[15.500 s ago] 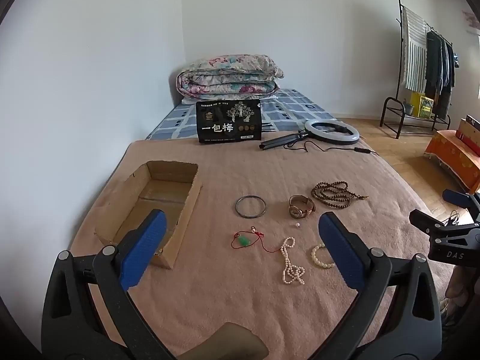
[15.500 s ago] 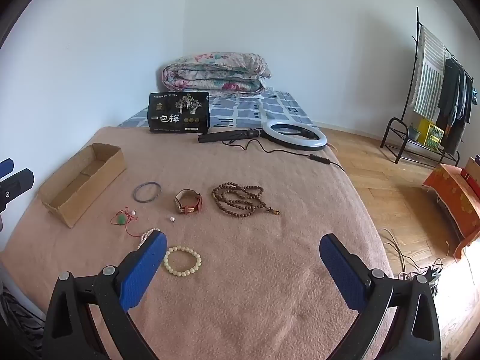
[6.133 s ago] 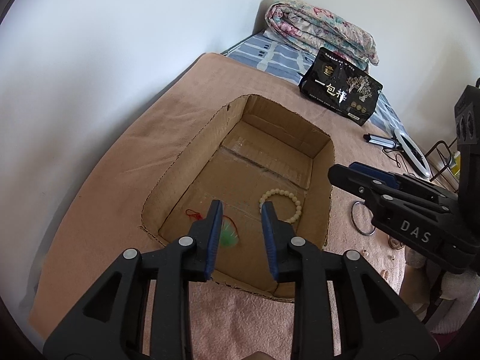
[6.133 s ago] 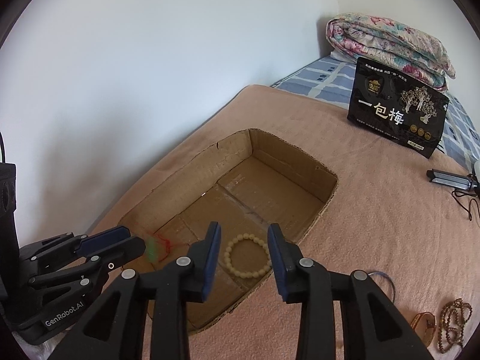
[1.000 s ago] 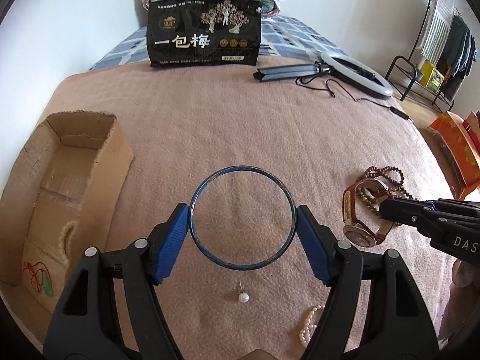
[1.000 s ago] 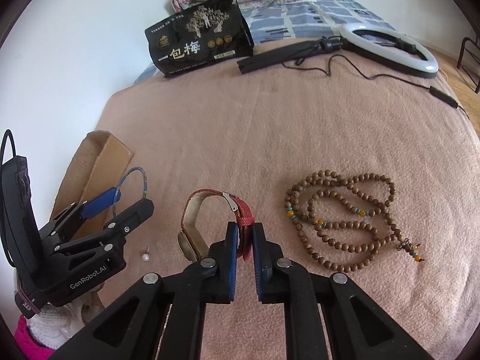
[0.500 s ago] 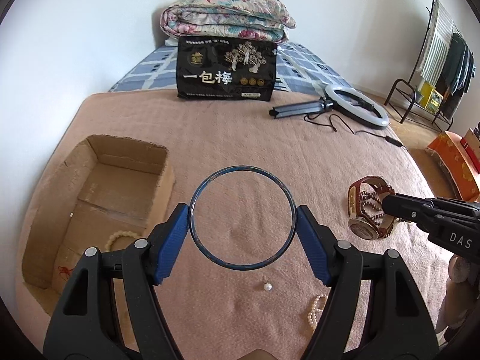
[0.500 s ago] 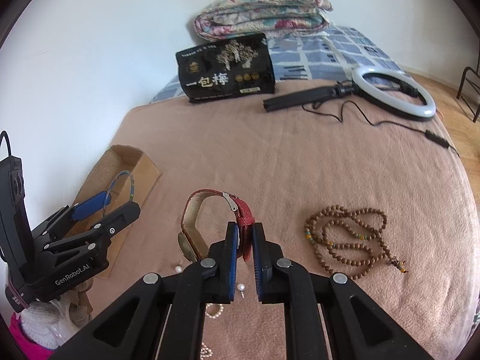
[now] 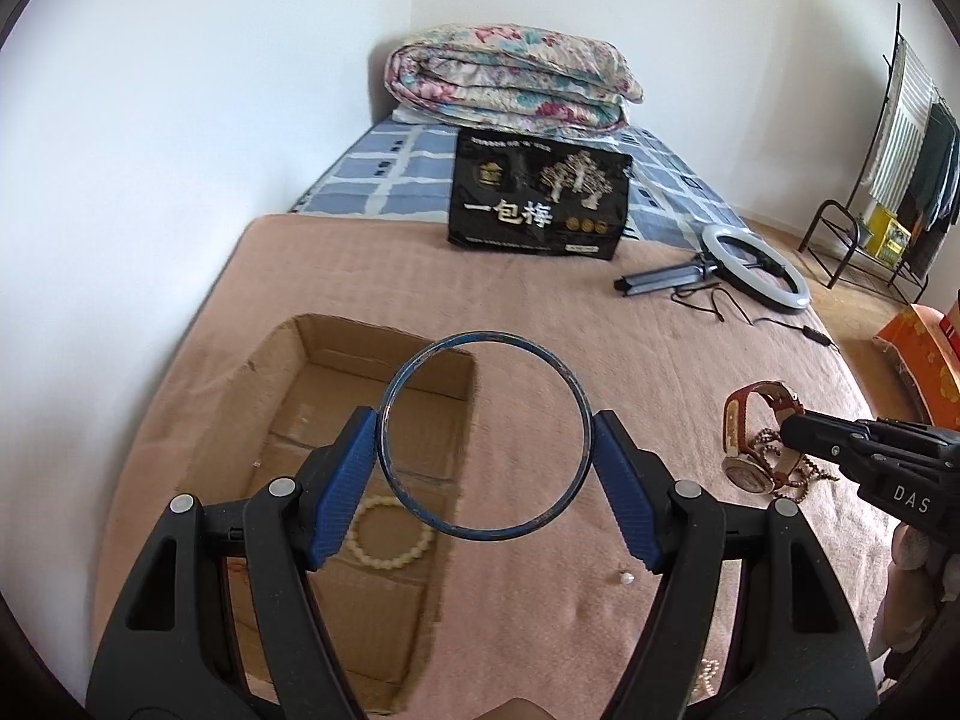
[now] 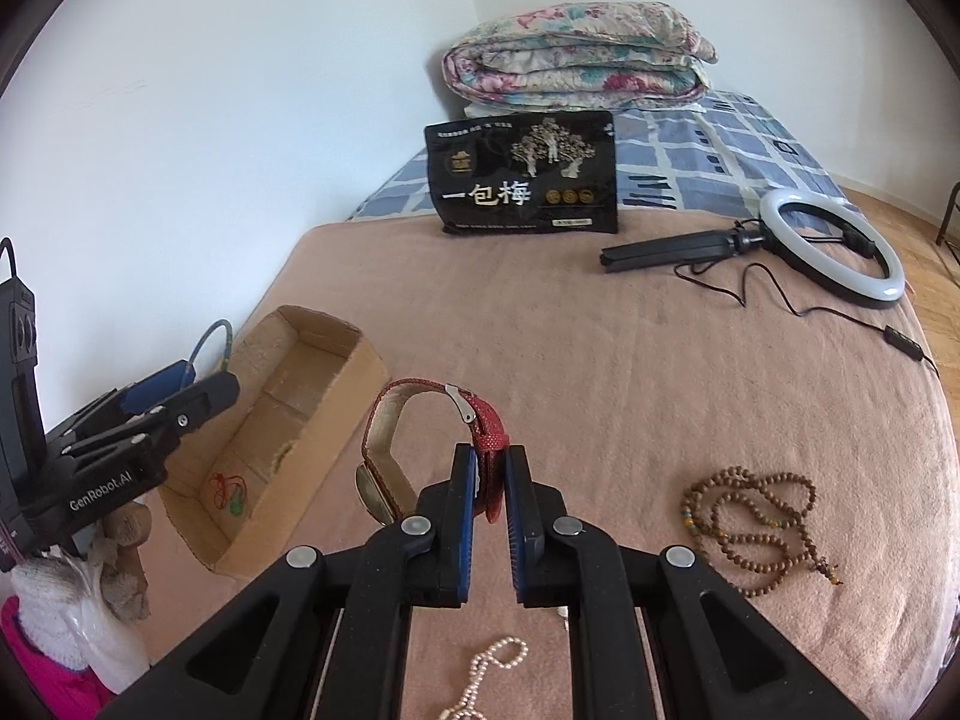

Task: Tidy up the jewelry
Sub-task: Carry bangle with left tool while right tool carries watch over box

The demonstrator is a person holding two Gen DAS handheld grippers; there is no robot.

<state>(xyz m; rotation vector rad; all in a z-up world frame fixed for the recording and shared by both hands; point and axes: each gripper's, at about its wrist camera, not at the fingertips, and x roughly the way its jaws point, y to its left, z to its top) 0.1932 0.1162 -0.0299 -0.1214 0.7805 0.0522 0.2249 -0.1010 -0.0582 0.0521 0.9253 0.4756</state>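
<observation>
My left gripper point(image 9: 483, 483) is shut on a dark blue bangle point(image 9: 420, 510), held above the right edge of the open cardboard box point(image 9: 312, 336). The box holds a cream bead bracelet point(image 9: 393, 540) and a red cord pendant point(image 10: 228, 495). My right gripper point(image 10: 489, 513) is shut on the red strap of a wristwatch point(image 10: 414, 420), lifted above the blanket right of the box point(image 10: 360, 360). The watch also shows in the left wrist view point(image 9: 744, 438). A brown bead necklace point(image 10: 756, 522), a pearl strand point(image 10: 486, 672) and a loose pearl point(image 9: 626, 579) lie on the blanket.
A black snack bag point(image 9: 537, 204) stands at the back, with a folded quilt point(image 9: 510, 84) behind it. A ring light with tripod and cable point(image 10: 834, 246) lies at the back right. A white wall runs along the left. A clothes rack point(image 9: 900, 138) stands far right.
Both grippers have moved left toward the box, the bangle now over its right edge and the watch still lifted. Neither grip has changed.
</observation>
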